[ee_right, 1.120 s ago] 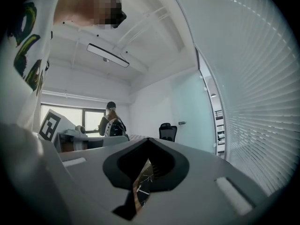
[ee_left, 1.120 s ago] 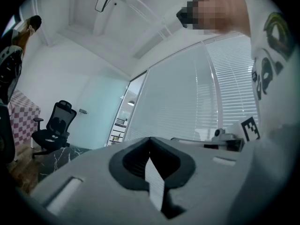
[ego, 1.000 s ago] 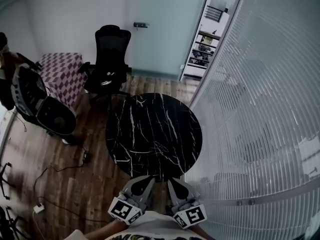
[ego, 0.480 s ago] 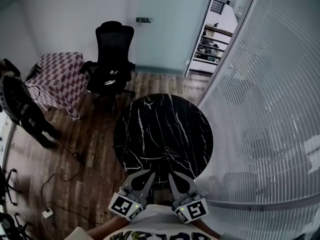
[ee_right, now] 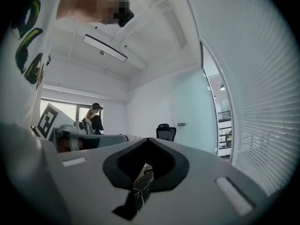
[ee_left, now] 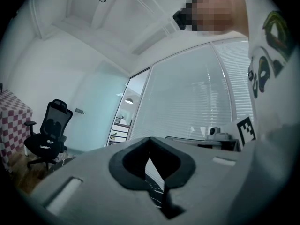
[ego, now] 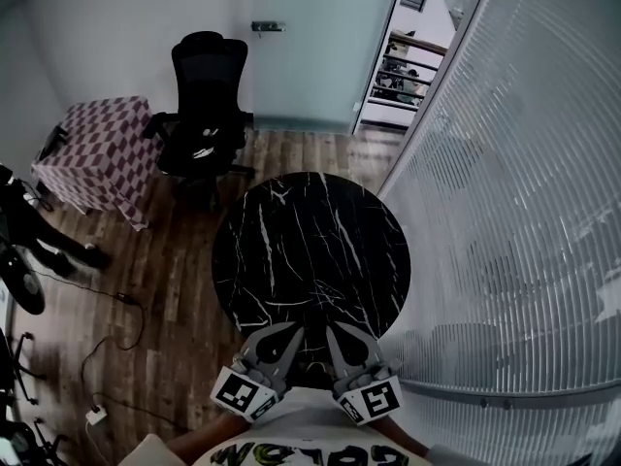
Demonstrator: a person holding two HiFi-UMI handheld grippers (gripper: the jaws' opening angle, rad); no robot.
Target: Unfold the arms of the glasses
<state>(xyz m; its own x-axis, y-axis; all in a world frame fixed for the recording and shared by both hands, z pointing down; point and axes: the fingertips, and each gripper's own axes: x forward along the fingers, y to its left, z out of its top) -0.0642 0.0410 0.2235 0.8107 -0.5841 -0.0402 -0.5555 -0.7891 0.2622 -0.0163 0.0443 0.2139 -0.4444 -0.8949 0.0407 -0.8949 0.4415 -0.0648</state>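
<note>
At the far left a table under a checked cloth (ego: 97, 149) stands beside a black office chair (ego: 206, 105); nearer me, my left tongs (ego: 283, 334) are pressed together on nothing, held level close to my body; ahead of both pairs lies the round black marble table (ego: 310, 250); my right tongs (ego: 340, 334) are likewise pressed together and empty, just beside the left; a glass wall with blinds (ego: 514, 212) fills the right. The glasses show in no view, so I cannot say where they lie; no pair appears on the marble. I judge they will be light, thin and easily bent, with slippery lenses and delicate hinges; I would steady the front by its rim near a hinge and pinch one arm toward its tip, never the lenses. Only square black-and-white markers show on the cubes (ego: 241, 394) of my tongs; the print on my shirt (ego: 306, 427) is cut off and unreadable.
</note>
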